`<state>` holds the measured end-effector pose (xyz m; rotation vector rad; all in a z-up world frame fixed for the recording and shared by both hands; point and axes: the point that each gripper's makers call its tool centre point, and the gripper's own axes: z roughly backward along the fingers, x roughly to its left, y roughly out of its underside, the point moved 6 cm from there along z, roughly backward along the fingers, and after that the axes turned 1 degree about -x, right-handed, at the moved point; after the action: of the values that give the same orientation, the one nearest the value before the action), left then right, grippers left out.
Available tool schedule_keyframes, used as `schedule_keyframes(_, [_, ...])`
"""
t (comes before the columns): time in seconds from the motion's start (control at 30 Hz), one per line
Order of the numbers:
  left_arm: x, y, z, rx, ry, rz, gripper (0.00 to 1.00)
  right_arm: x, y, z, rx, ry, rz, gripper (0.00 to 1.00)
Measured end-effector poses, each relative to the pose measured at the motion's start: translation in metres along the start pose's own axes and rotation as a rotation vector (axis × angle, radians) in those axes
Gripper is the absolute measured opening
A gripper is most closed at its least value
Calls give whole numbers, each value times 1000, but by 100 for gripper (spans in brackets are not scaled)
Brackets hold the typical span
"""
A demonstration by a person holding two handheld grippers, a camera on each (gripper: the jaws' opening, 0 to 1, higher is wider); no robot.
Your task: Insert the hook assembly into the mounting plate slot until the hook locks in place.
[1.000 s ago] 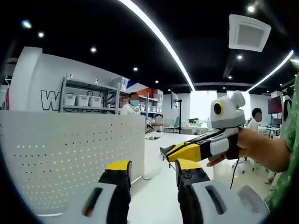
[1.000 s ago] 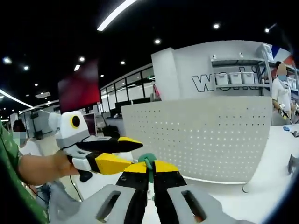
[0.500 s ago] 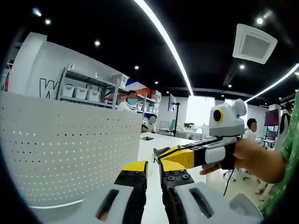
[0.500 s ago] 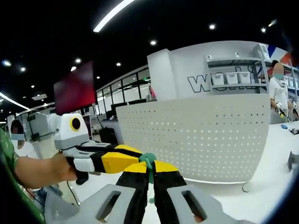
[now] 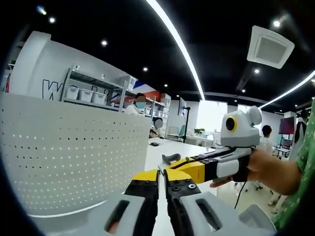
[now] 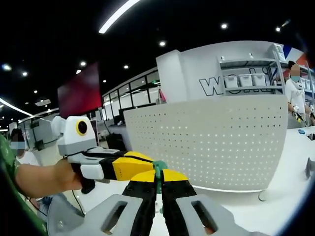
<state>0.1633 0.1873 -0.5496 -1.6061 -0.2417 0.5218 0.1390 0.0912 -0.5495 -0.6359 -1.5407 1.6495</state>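
Note:
The white perforated mounting plate (image 5: pixel 69 152) stands upright on the left of the left gripper view and fills the middle of the right gripper view (image 6: pixel 211 145). My right gripper (image 6: pixel 157 176) is shut on a small green hook (image 6: pixel 158 167), a little short of the plate. In the left gripper view that right gripper (image 5: pixel 167 169) reaches in from the right in a person's hand, the hook (image 5: pixel 171 158) showing dark at its tip. My left gripper (image 5: pixel 161 176) has its jaws together with nothing seen between them. It lies beside the right one's tips (image 6: pixel 147 160).
A white table (image 6: pixel 290 182) carries the plate, whose small foot (image 6: pixel 263 195) rests near the right. Shelving with white bins (image 5: pixel 83 93) stands behind the plate. People sit and stand in the background. A dark object (image 6: pixel 310 167) lies at the table's far right.
My left gripper's jaws have gone from wide apart to together. The two grippers have drawn closer, tips now side by side. The right gripper kept its hold on the hook.

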Motion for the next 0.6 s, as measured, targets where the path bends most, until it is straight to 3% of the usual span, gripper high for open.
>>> schedule_keyframes(0.27, [-1,-1,2,0,-28,-25,2,4,0,-5,15,8,46,1])
schedule_keyframes(0.6, [0,-3,4,-8,-36,-16,2,5,-1,-5,20,1,31,1])
